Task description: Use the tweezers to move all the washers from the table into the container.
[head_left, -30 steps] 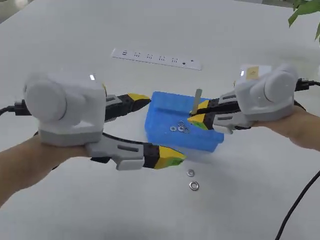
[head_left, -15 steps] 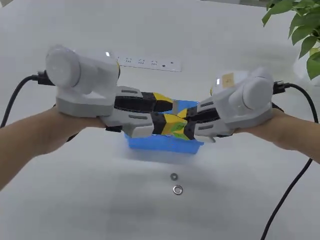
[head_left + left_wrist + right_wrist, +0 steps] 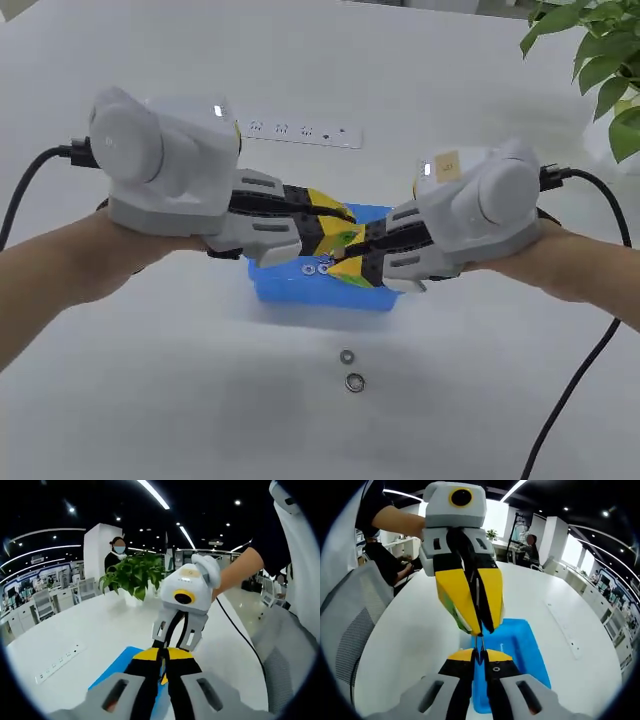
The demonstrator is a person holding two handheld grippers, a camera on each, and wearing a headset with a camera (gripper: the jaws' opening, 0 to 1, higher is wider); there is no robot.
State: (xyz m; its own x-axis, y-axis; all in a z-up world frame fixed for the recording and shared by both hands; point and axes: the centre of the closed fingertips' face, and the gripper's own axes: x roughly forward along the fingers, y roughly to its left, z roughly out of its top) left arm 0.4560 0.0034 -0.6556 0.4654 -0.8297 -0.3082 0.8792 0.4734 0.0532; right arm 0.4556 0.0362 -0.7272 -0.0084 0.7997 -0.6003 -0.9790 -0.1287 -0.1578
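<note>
**Checking where the next pick lies**

Pinching the tweezers [image 3: 478,647], a thin metal strip, the right gripper [image 3: 338,264] is meeting the left gripper [image 3: 345,228] tip to tip. The left's jaws are standing narrow around the same strip; whether they are clamping it, I cannot tell. The strip is running gripper to gripper above the blue container [image 3: 300,288]. Two washers [image 3: 346,356] are lying on the table [image 3: 200,400] on the person's side of the container, the right gripper seemingly nearer. They are showing as small, flat, shiny rings.
</note>
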